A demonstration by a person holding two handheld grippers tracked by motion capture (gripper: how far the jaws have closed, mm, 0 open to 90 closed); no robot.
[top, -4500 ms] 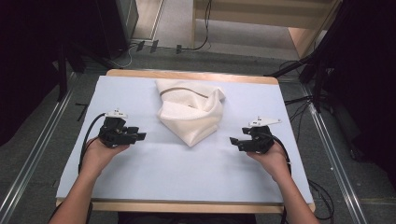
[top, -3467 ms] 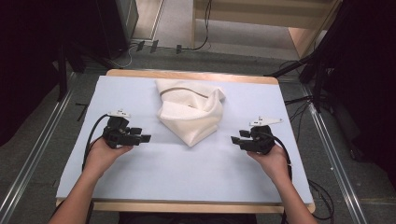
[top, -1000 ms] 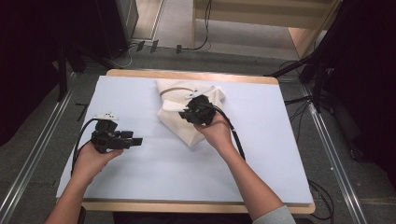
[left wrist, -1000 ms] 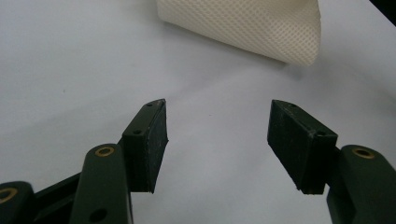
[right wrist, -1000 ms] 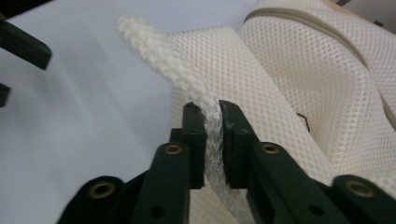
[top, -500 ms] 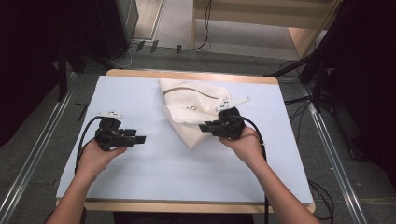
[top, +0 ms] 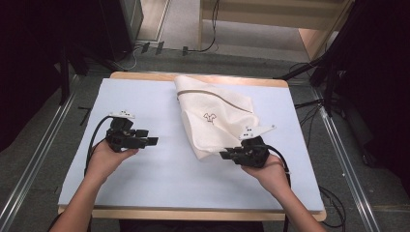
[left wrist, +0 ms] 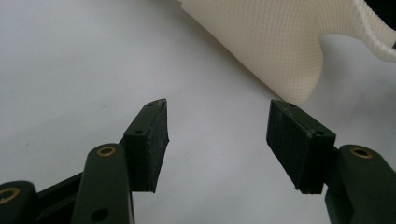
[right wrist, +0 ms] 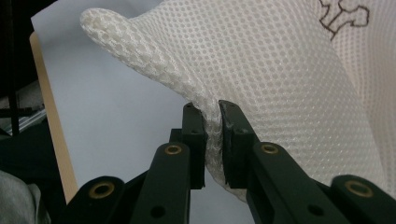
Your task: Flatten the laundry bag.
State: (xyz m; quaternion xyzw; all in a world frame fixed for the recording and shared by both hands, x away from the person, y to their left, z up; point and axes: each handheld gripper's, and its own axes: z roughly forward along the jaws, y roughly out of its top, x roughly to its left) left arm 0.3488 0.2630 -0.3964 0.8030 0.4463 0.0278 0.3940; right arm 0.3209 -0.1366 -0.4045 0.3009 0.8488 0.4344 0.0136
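A cream mesh garment [top: 215,116] with a small brown printed mark lies partly unfolded across the middle and far side of the light blue table top [top: 159,183]. My right gripper [top: 227,155] is shut on the garment's near edge; in the right gripper view the white mesh [right wrist: 261,70] is pinched between the two black pads [right wrist: 233,135]. My left gripper [top: 151,141] hovers over bare table to the left of the garment, jaws open with nothing between them. In the left gripper view a corner of the cloth [left wrist: 280,51] lies just beyond its fingertips [left wrist: 154,135].
The table's wooden edge [top: 193,77] runs along the far side, with cables and dark stands on the floor behind it. Metal rails [top: 29,169] flank the table on both sides.
My right gripper has moved from the middle of the garment toward the near right, dragging the cloth's edge with it and spreading the garment out. The left gripper has barely shifted.
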